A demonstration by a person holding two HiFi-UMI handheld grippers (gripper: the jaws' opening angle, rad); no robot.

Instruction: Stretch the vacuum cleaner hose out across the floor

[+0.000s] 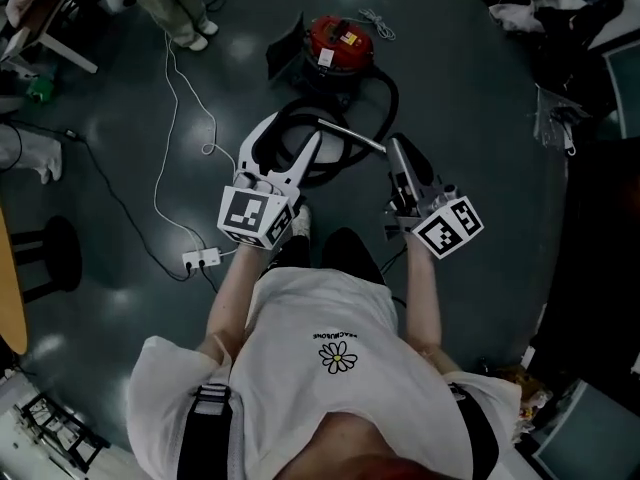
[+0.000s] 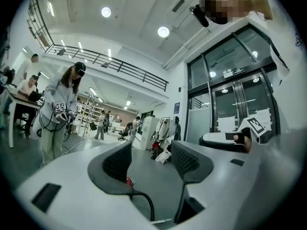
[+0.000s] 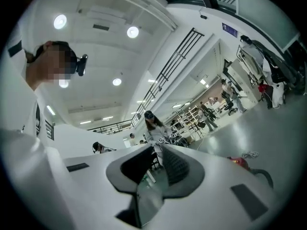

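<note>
left gripper jaws stood apart, nothing between them, pointed level over the floor. right gripper jaws were closed together, empty. red vacuum cleaner sat on the dark floor ahead of the person. its black hose lay looped in front of it, not stretched. metal wand lay on the loop, its end just beside the right gripper tip. white power strip lay at left.

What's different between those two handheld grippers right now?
The left gripper has its jaws apart, while the right gripper has its jaws together. In the head view the left gripper shows over the coiled hose, and the right gripper shows beside the end of the metal tube. Both are empty.
</note>
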